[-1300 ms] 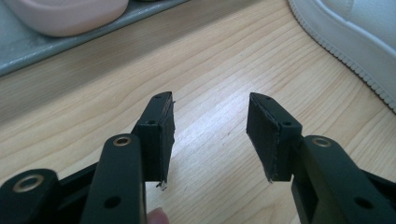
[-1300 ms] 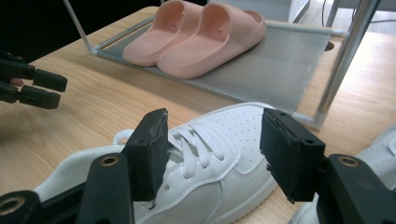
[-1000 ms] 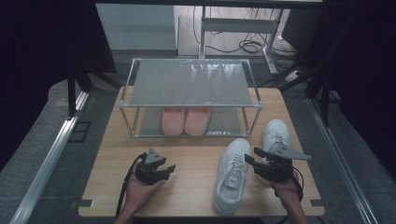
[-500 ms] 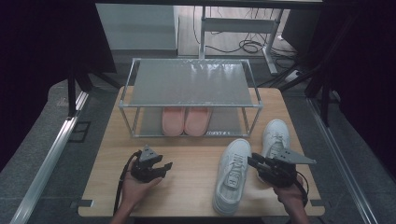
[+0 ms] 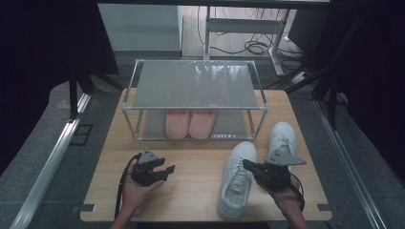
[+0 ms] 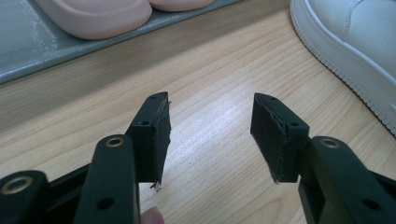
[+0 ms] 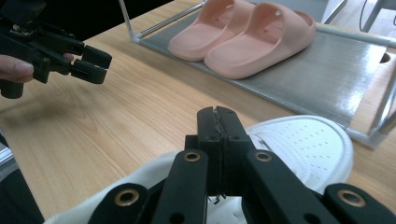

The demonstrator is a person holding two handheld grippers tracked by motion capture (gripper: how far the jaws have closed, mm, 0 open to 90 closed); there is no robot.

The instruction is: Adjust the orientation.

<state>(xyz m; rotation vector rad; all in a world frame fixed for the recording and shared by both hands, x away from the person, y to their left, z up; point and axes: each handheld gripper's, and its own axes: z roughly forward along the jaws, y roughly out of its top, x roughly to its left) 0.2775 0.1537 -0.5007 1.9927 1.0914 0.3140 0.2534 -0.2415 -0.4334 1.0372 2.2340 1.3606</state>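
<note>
On the wooden table (image 5: 191, 176), in front of the two-tier shoe rack (image 5: 193, 90), lying loose: a pair of white sneakers, neither yet shelved. Nearer sneaker (image 5: 236, 179) resting flat beside the right gripper (image 5: 247, 165), toe pointing toward the rack; second sneaker (image 5: 281, 138) sitting just behind that gripper, close to the rack's right leg. Right gripper hovering over the nearer sneaker (image 7: 299, 144) with jaws pressed fully together and, judging from the right gripper view, clamping nothing; whether touching the shoe underneath, impossible to tell. Left gripper (image 5: 167, 169) hanging over bare wood, well apart from the shoes, jaws spread wide and empty, as the left gripper view is showing with fingertips (image 6: 156, 128) parted above the tabletop.

Already occupying the lower shelf: a pair of pink slippers (image 5: 190, 123), side by side. Top shelf sitting bare. Judging by this, barely begun as far as the sneakers go: grasping, lifting and placing both on the rack all remaining, probably starting with the nearer one.
</note>
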